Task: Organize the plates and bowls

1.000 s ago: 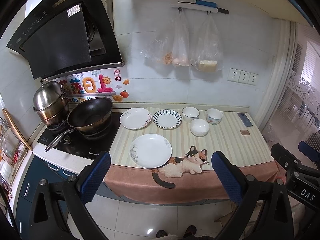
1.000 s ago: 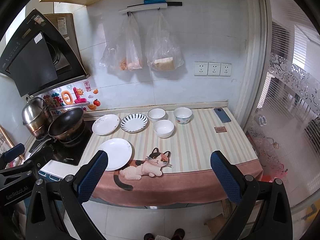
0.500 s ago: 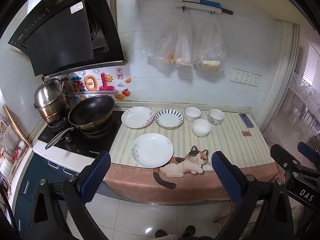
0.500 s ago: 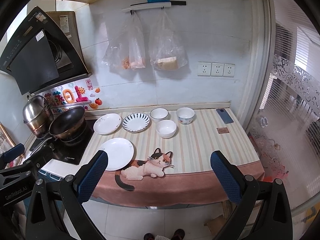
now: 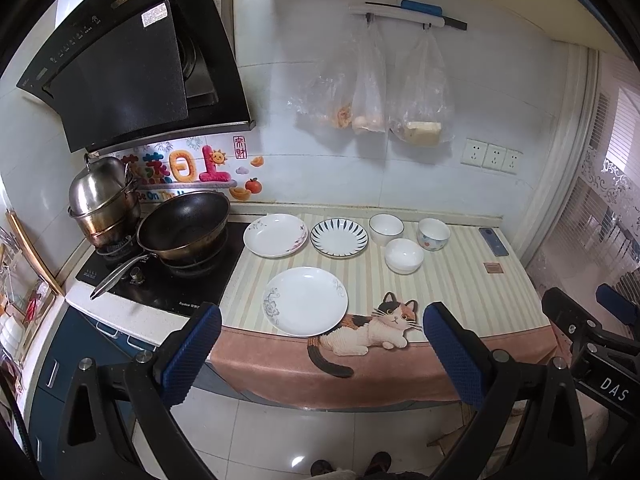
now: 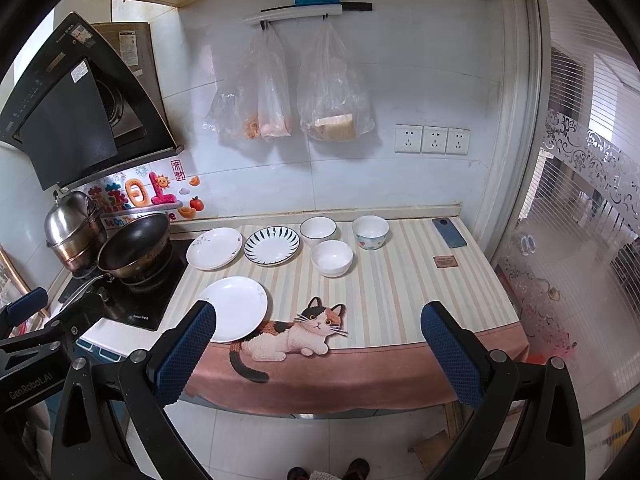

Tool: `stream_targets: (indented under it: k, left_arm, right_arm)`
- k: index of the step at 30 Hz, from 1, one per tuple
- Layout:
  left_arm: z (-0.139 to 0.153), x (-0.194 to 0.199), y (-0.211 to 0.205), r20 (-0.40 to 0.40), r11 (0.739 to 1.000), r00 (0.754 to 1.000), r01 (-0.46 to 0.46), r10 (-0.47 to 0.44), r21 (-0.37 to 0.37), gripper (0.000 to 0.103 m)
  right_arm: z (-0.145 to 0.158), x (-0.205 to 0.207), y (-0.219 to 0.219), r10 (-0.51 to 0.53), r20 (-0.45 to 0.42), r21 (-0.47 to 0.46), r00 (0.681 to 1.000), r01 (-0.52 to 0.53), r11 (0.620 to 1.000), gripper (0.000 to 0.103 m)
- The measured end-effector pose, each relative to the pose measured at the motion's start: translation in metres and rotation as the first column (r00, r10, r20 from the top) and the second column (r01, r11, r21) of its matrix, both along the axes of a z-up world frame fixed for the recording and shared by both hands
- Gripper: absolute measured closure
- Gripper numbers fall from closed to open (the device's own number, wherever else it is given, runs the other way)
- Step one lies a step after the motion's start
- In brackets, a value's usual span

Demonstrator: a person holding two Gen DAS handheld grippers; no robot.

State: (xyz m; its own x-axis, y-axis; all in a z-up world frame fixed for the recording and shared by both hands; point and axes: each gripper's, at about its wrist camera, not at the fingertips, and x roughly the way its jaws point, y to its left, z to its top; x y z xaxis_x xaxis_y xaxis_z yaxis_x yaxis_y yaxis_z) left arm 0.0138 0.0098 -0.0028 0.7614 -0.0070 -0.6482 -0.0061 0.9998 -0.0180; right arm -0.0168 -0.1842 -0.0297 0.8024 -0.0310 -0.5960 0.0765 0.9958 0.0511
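On the striped counter mat lie three plates: a white plate near the front edge, a floral white plate and a blue-striped plate behind it. To their right stand a plain white bowl, a dark-rimmed bowl and a spotted bowl. My left gripper and right gripper both hang open in front of the counter, holding nothing.
A black wok and a steel pot sit on the hob at the left under the range hood. A phone and a small brown card lie at the counter's right end. Plastic bags hang on the wall.
Both grippers have drifted slightly, so the counter sits a little lower in each view. Nothing on the counter has moved.
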Motion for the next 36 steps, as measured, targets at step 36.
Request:
stream_targets:
  k: [36]
  left_arm:
    - [-0.084, 0.117, 0.046, -0.066, 0.991, 0.992, -0.103, 0.109, 0.090, 0.000]
  right_arm:
    - [-0.088, 0.123, 0.004, 0.090, -0.155, 0.173, 0.984, -0.063, 0.983, 0.000]
